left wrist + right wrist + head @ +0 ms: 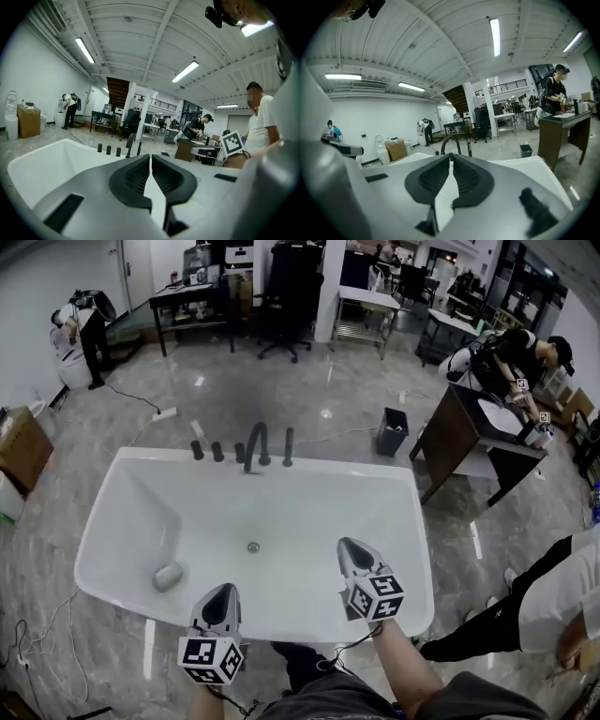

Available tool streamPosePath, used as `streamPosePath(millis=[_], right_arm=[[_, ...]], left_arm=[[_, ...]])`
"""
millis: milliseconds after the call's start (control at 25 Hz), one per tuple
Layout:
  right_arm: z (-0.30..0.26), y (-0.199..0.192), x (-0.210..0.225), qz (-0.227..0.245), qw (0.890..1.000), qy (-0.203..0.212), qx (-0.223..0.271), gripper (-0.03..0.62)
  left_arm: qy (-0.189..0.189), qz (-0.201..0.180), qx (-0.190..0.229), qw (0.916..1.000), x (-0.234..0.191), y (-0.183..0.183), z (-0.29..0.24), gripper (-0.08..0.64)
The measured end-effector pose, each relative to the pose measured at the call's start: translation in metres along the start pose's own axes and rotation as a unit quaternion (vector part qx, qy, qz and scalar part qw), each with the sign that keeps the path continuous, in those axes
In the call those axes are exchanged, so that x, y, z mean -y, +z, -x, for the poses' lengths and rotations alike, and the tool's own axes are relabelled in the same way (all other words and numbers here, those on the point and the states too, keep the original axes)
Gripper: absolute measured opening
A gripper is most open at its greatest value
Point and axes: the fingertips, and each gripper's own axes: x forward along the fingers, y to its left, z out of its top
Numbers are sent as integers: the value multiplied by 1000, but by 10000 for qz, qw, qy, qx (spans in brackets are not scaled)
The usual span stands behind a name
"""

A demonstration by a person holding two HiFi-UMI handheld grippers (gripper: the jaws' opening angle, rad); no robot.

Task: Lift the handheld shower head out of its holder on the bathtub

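Down at the near edge of the white bathtub (356,467): left gripper (225,588) just over the rim, jaws pressed flat together, nothing between them. Right gripper (345,543) a touch farther out over the basin, likewise closed tip to tip and empty. No contact with anything from either one.

Straight across the tub, well apart from both: the handheld shower head (288,446), a slim dark rod upright in its holder on the far rim. Ahead and to the right of the left gripper, ahead and a little to the left of the right one. Just above and left of the closed tips in the left gripper view (139,148); just above and right of them in the right gripper view (469,149).

Immediately left of the shower head, an arched black spout (255,444), then three short knobs (217,452) in a row. Between the grippers and the fixtures, the drain (253,547) on the tub floor. Ahead and left of the left gripper, a small grey lump (168,576) in the basin. Beyond the tub's far right corner, a dark bin (394,431).
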Motion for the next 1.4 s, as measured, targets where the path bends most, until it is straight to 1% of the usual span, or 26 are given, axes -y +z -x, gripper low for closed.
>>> streamPosePath(millis=[120,240,360,480,600,720,800,840,880,920,1040,1160,1280,1400], right_arm=[[-33,10,21,1,10000,-58,0,35],[-67,15,40,36,9999,-18,-103,35],[-100,15,58,56,9997,11,-238,35],[-134,11,75,-23,9995,-2,-300,35],[-171,12,87,-74,9994,14,-345,36],[-208,16,93,-171,9994,117,-278,37],[-231,11,96,-195,9992,172,-319,40],[-243,8,98,-205,9989,203,-362,60],[-255,3,101,-219,9987,229,-407,113],[-265,-2,105,-220,9984,247,-453,143],[-295,-17,113,-139,9979,269,-565,166],[-324,-27,114,-193,9974,283,-632,190],[-348,-36,121,-151,9981,90,-594,225],[-372,-48,129,-67,9982,-64,-596,256]], left_arm=[[-61,-50,-83,9999,-9,10,-41,26],[-91,-48,-168,9998,-18,17,-81,26],[-105,-54,-254,9996,-27,22,-119,26],[-118,-96,-316,9994,-38,25,-156,26],[-119,-90,-345,9993,-50,33,-191,26],[-127,-29,-372,9992,-65,40,-222,26],[-127,-1,-398,9991,-75,41,-241,26],[-123,5,-408,9991,-79,41,-250,26],[-117,6,-415,9991,-82,40,-259,26],[-111,4,-425,9990,-85,39,-269,26],[-70,-32,-482,9988,-95,29,-293,26],[16,-30,-555,9985,-112,19,-314,26],[108,111,-623,9979,-125,9,-330,26],[154,100,-685,9975,-134,-3,-346,26]])
